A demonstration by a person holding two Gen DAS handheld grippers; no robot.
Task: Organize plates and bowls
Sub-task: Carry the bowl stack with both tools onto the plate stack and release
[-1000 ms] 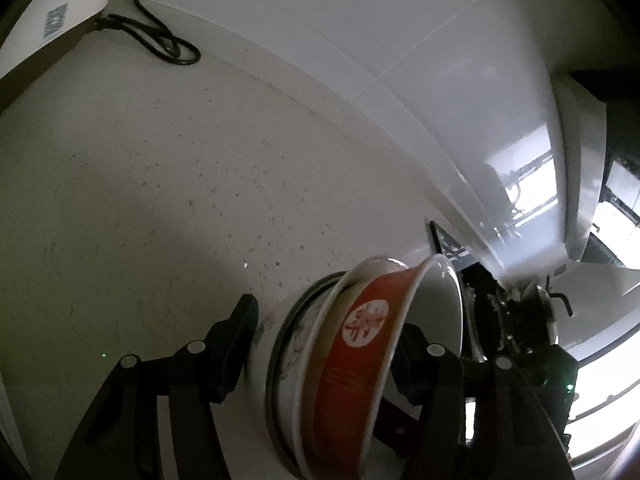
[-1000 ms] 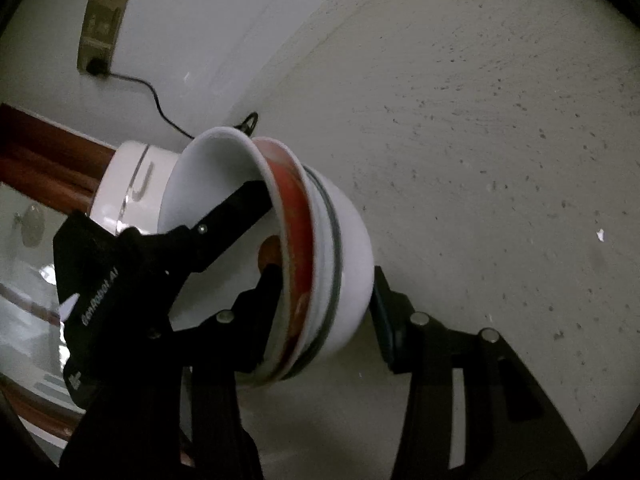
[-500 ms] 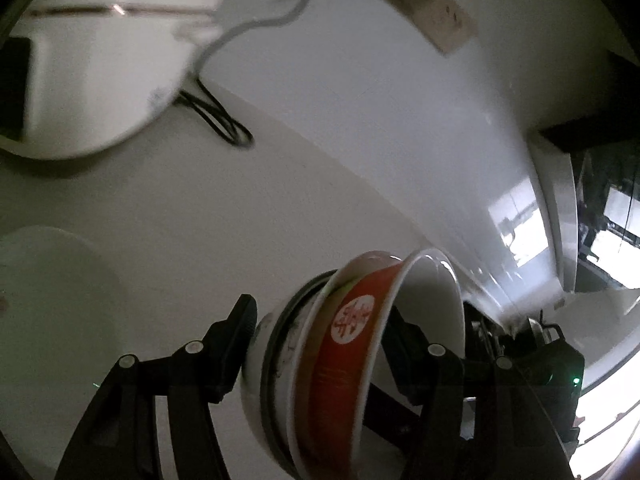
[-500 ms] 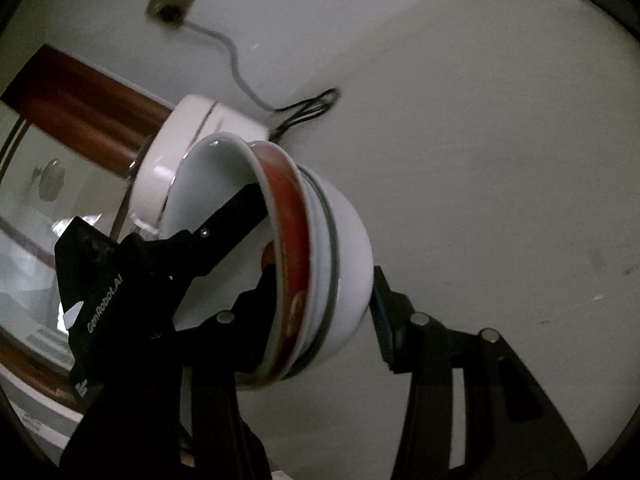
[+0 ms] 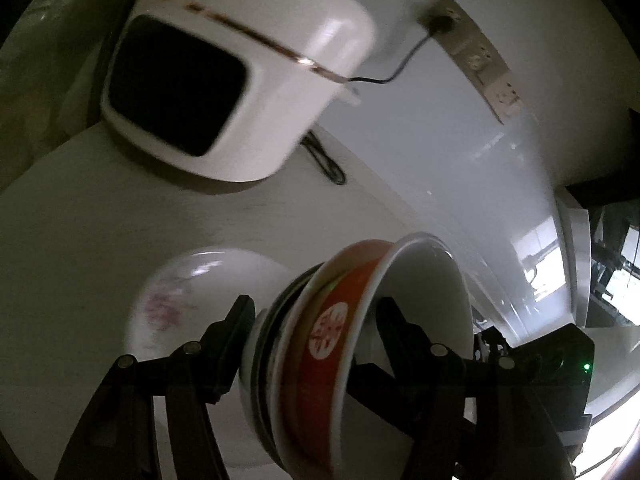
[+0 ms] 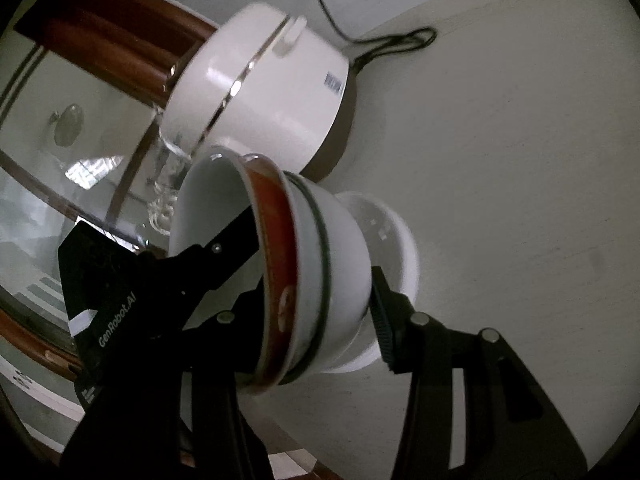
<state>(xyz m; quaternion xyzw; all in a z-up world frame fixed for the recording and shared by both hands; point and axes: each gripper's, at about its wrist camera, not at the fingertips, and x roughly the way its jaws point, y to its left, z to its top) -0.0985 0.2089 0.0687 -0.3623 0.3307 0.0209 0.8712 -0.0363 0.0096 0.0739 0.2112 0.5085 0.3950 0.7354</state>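
Both grippers, left (image 5: 316, 332) and right (image 6: 316, 292), carry the bowl stack (image 5: 340, 360) above the tabletop (image 6: 520, 160), jaws pinching it, near the cooker (image 5: 224, 76). Next: lower it beside the plate (image 5: 180, 280).

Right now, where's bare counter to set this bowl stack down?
Bare counter lies right of the rice cooker and its coiled cord. It is crowded near the cooker, where a lone white bowl sits behind the bowl stack.
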